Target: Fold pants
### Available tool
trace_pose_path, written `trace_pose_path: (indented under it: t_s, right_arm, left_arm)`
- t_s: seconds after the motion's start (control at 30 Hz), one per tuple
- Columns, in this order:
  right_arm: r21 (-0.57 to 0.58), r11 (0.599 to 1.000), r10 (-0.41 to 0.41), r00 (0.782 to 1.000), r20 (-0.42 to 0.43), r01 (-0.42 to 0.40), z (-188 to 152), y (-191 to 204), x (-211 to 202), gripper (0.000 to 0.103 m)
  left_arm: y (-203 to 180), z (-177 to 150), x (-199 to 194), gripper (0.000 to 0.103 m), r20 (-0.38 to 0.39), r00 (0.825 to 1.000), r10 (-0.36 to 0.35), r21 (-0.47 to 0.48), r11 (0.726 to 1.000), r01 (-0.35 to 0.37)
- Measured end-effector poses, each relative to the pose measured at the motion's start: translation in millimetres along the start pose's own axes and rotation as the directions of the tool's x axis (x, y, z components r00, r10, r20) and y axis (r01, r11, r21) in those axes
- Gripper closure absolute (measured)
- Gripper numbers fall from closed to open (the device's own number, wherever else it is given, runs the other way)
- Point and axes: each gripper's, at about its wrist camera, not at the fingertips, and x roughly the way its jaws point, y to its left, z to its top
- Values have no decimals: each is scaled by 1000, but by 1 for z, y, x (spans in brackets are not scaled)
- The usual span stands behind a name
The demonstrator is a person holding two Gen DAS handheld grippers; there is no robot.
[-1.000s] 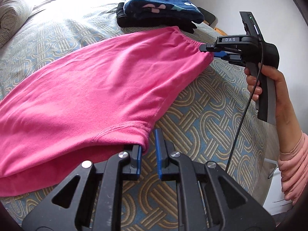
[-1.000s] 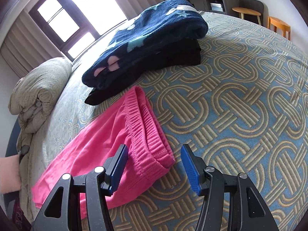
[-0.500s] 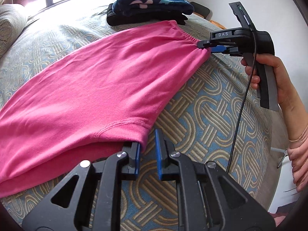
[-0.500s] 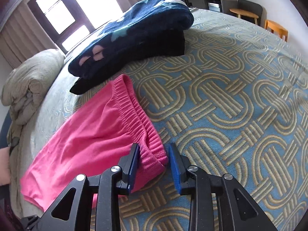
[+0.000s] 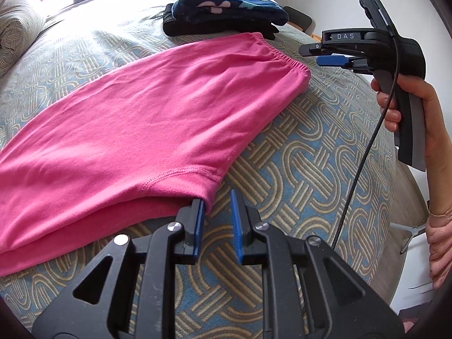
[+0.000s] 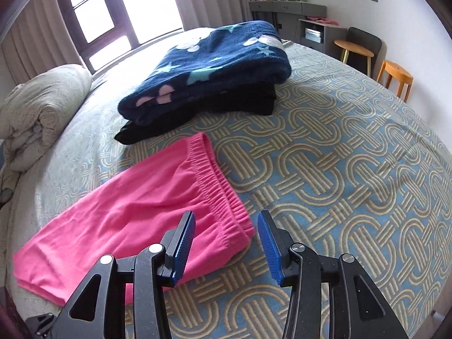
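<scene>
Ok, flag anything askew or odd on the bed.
Nothing stands out: pink pants lie flat, folded lengthwise, on the bedspread, apart from the neat folded stack. Only mild wrinkles show.

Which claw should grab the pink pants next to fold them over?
Probably the left claw: the pink pants hem corner lies beside its fingertips. The right claw, jaws just opened, hangs off the waistband.

Pink pants (image 5: pixel 135 118) run off-frame (left edge).

Open patterned bedspread (image 6: pixel 353 169) right of the pink pants (image 6: pixel 135 214); stacked folded blankets (image 6: pixel 209 70) blocking just beyond
</scene>
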Motion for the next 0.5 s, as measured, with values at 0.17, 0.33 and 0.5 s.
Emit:
trace_pose_path:
  t_s: [0.17,0.33,0.5]
  right_arm:
    - [-80,994,77,997,-23,-78,-15,35,-11,56]
    - [-210,961,173,984,-45,-178,-43,88,-29,56]
    - [-378,895,224,971,-78,-237,-79,149,-41,56]
  left_arm:
    - [27,-15,-27,84,5,1000,-31,-107,994,31]
    - [97,-55,-76,84,54,997,61,-318,947,-41]
    - [177,-111,-143,83,90,958,271,-529,828,-185]
